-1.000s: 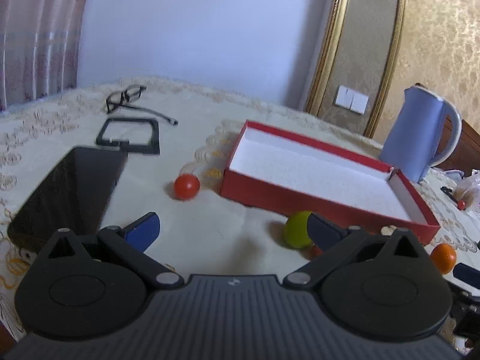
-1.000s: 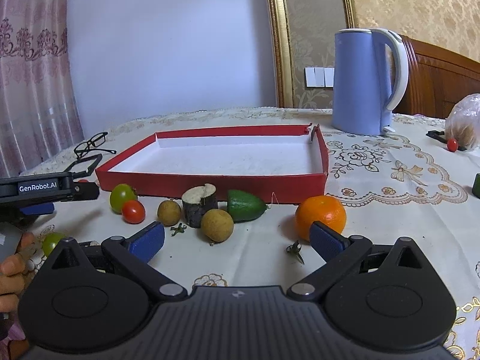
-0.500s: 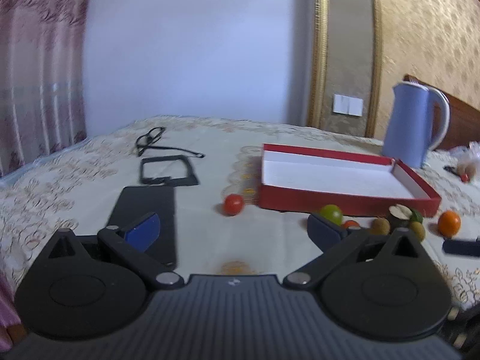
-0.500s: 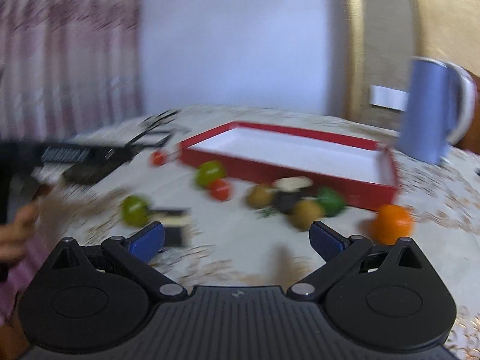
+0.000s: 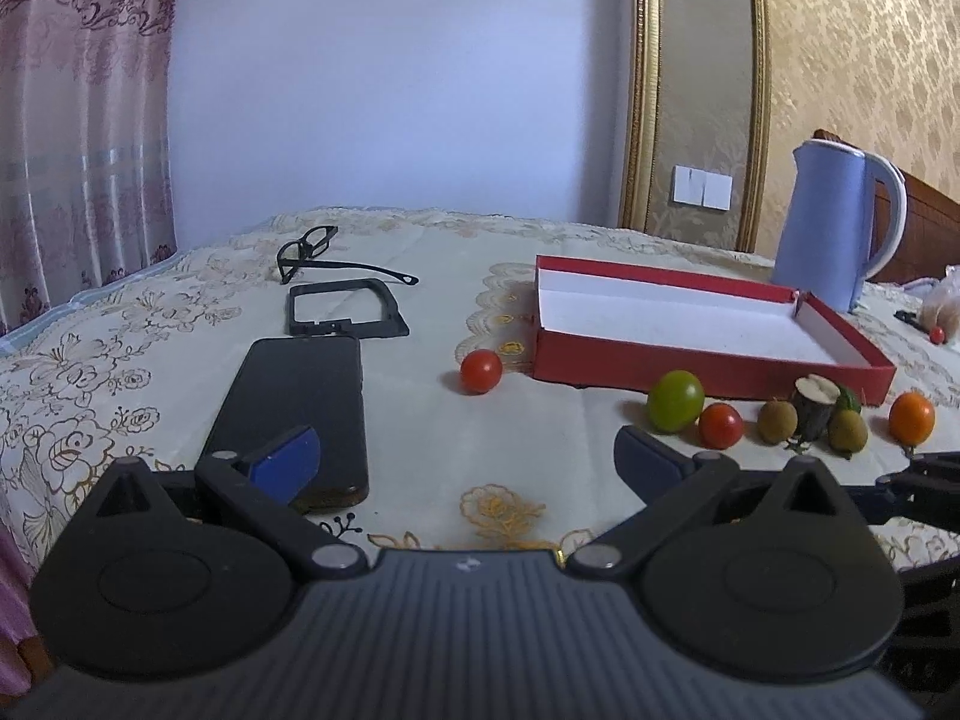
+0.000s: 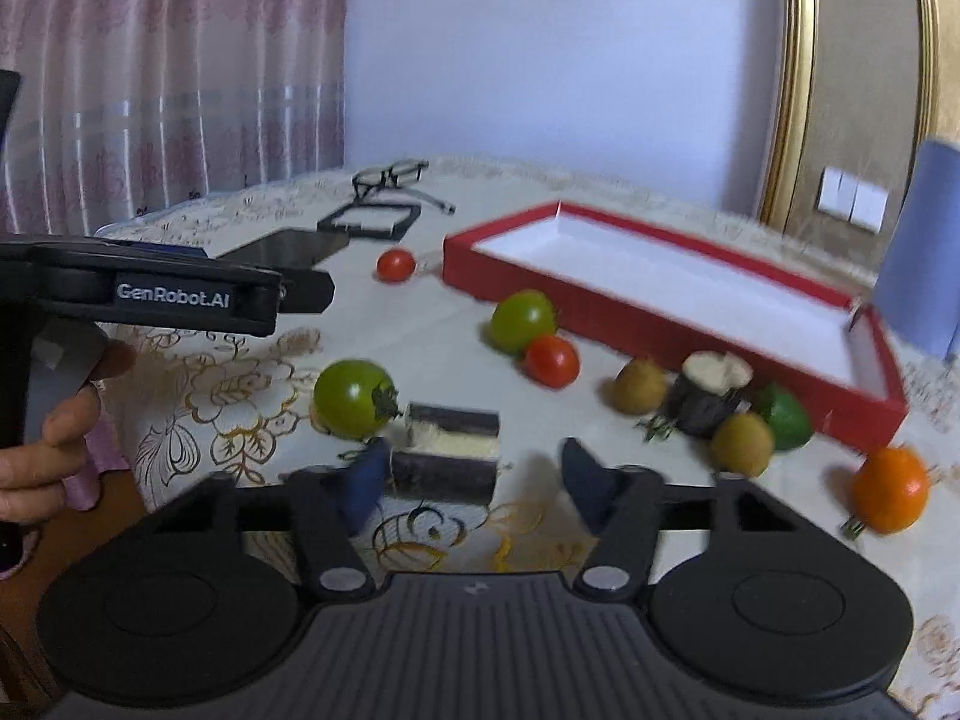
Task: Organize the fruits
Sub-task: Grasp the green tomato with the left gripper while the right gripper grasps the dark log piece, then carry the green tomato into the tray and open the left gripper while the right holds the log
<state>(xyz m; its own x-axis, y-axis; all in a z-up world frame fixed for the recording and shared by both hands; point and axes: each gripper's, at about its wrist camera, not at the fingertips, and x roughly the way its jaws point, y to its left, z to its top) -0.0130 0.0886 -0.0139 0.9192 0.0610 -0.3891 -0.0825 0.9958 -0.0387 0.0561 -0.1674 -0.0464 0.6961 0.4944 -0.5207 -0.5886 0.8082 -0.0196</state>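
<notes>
- Right gripper (image 6: pixel 474 480) is hovering with fingers spread — a dark sugarcane piece (image 6: pixel 450 450) is lying between its tips, a green tomato (image 6: pixel 354 397) just left.
- Left gripper (image 5: pixel 465 459) is gaping wide, holding nothing — the red box (image 5: pixel 690 367) is sitting ahead to its right.

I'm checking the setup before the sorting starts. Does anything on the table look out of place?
Yes. Among the fruit, a dark phone, an empty black case and a pair of glasses lie left of the red box; none is fruit. The box is empty, and all the fruit lies loose outside it.
</notes>
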